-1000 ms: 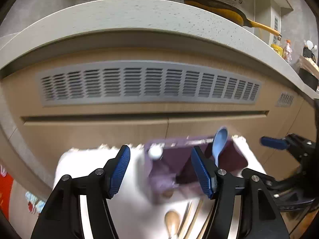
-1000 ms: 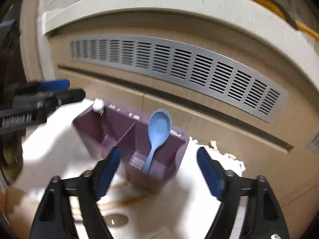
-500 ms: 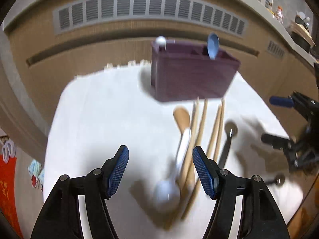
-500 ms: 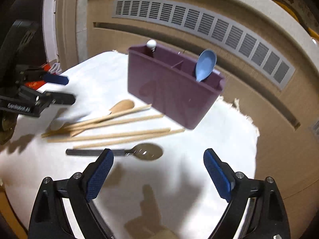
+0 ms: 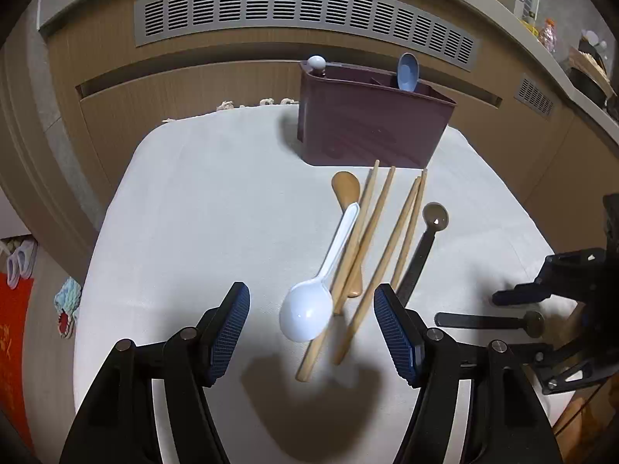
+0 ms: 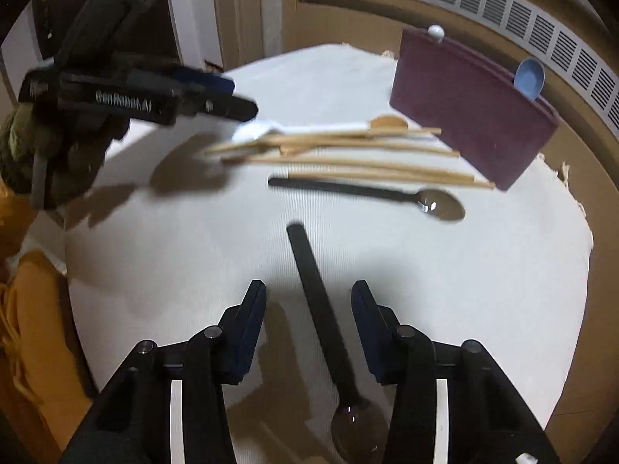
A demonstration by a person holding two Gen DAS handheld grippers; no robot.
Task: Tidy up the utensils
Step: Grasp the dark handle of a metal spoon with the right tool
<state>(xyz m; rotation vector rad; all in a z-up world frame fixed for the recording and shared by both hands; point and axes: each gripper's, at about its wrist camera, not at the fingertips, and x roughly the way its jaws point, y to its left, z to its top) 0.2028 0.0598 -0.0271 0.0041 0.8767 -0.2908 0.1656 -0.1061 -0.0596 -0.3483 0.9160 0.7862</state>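
A purple utensil holder (image 5: 371,120) stands at the far side of the white cloth; it holds a blue spoon (image 5: 407,71) and a white-knobbed utensil (image 5: 316,63). On the cloth lie a white plastic spoon (image 5: 317,290), a wooden spoon (image 5: 345,187), several wooden chopsticks (image 5: 387,247) and two black-handled metal spoons (image 5: 425,243) (image 6: 325,317). My left gripper (image 5: 311,328) is open above the white spoon's bowl. My right gripper (image 6: 308,323) is open, its fingers on either side of a black spoon handle.
The cloth-covered table (image 5: 201,208) ends in rounded edges on all sides. A wooden cabinet front with a grey vent grille (image 5: 301,11) stands right behind it. A red item (image 5: 11,321) and a cloth lie on the floor at left.
Both grippers have pulled back from the holder and dropped low over the cloth. The left now hangs over the white spoon, the right straddles a black spoon handle.
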